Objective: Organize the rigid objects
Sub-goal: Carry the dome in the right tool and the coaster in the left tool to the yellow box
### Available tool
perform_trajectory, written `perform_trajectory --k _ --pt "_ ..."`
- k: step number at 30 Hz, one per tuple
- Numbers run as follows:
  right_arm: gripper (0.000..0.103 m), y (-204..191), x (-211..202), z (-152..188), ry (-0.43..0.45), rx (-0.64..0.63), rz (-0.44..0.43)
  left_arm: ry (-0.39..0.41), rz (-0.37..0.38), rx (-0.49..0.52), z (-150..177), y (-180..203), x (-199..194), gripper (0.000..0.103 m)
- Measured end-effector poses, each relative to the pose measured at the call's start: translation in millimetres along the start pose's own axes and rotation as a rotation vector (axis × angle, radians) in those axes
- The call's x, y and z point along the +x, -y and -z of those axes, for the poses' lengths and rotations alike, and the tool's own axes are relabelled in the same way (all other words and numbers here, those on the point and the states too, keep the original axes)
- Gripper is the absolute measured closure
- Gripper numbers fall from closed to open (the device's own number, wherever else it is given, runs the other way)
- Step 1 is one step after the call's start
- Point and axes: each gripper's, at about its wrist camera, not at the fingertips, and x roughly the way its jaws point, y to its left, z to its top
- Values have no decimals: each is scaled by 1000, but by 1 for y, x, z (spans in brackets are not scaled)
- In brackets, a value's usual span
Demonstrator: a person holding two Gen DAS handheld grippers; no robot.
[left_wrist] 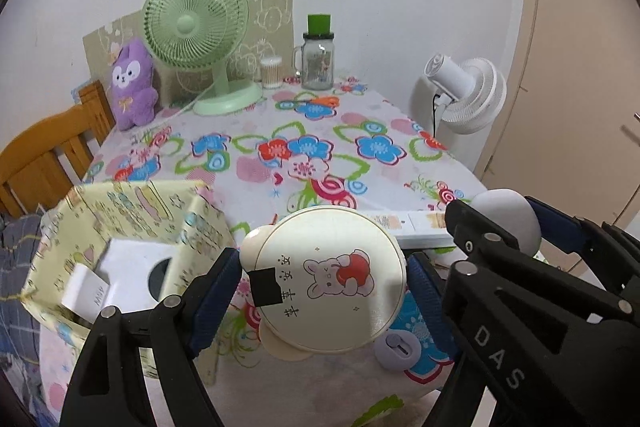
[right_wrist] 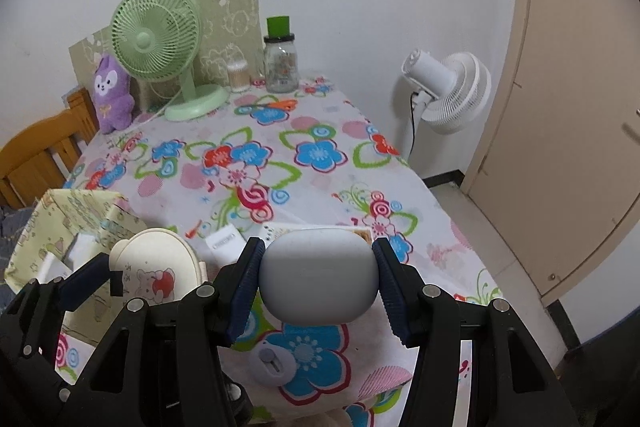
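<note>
Left wrist view: the left gripper [left_wrist: 324, 277] clamps a round cream case [left_wrist: 328, 279] above the near table [left_wrist: 400, 183], right of the yellow box [left_wrist: 132, 219]. Right wrist view: the right gripper [right_wrist: 318, 277] grips a pale rounded case [right_wrist: 319, 273] over the floral cloth.

Left view: sits on the left gripper [left_wrist: 324, 291], looks down and forward over the flowery table [left_wrist: 360, 155] to the far wall.
Right view: sits on the right gripper [right_wrist: 318, 279], a bit to the right, looks the same way.
How near: both very close to their own fingers.
Both see: the green fan [left_wrist: 196, 23], the white fan [right_wrist: 452, 87], the yellow box [left_wrist: 132, 211].
</note>
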Motion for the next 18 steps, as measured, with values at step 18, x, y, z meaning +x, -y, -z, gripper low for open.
perform_trajectory --k 18 --pt "45 -38 -20 -14 9 -19 -42 9 3 38 -10 -34 -22 18"
